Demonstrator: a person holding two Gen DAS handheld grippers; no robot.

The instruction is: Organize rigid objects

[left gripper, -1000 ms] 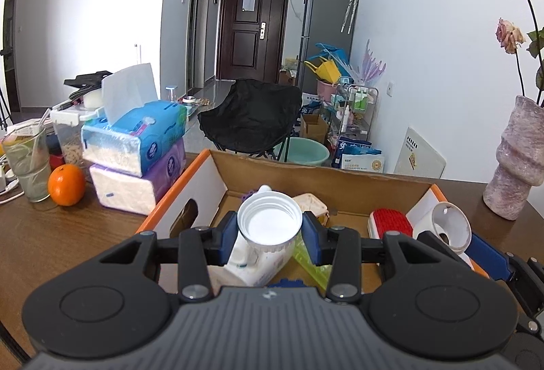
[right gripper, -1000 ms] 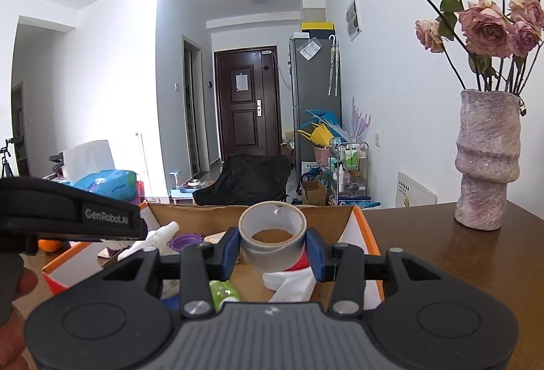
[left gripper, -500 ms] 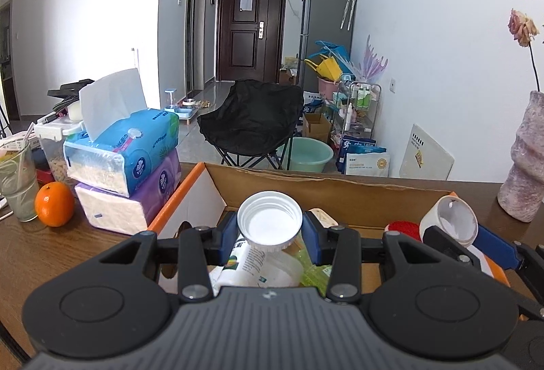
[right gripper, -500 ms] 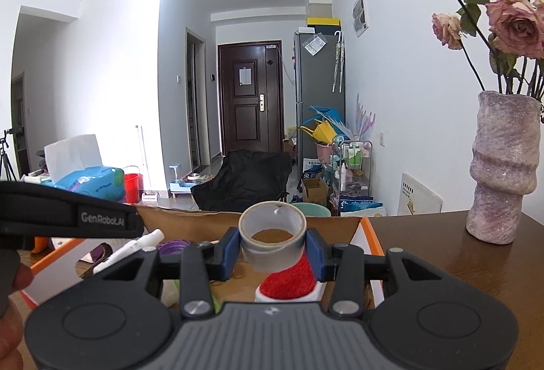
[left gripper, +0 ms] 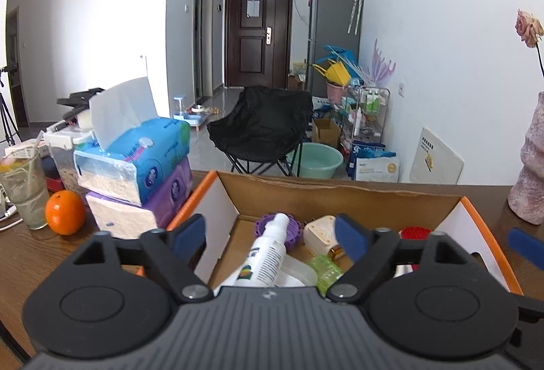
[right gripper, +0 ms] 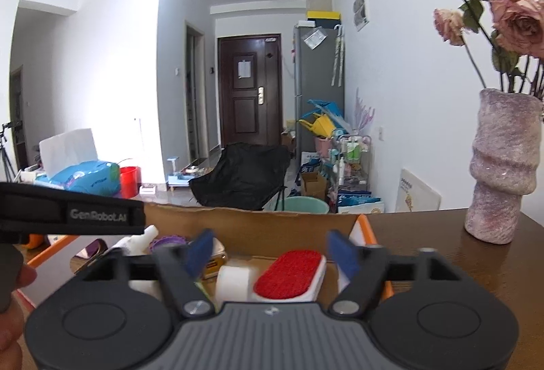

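An open cardboard box (left gripper: 340,196) with orange edges lies under both grippers. My left gripper (left gripper: 270,234) hangs over it with its jaws opening and nothing between them. Below it lie a white spray bottle (left gripper: 270,256), a purple lid (left gripper: 295,229), a cream case (left gripper: 321,230) and a clear container (left gripper: 297,268) partly hidden under the bottle. My right gripper (right gripper: 272,251) hovers over the box (right gripper: 255,224), jaws opening and empty. A white tape roll (right gripper: 234,281) and a red-topped brush (right gripper: 289,273) rest in the box beneath it.
Stacked tissue packs (left gripper: 136,162), an orange (left gripper: 64,212) and a glass with a drink (left gripper: 23,193) stand left of the box. A pink vase (right gripper: 503,173) with dried roses stands at the right on the brown table. A hand (right gripper: 17,278) holds the left gripper.
Both grippers have gone from shut to wide open. The white-lidded jar has left the left jaws and the tape roll the right jaws; the roll now lies in the box.
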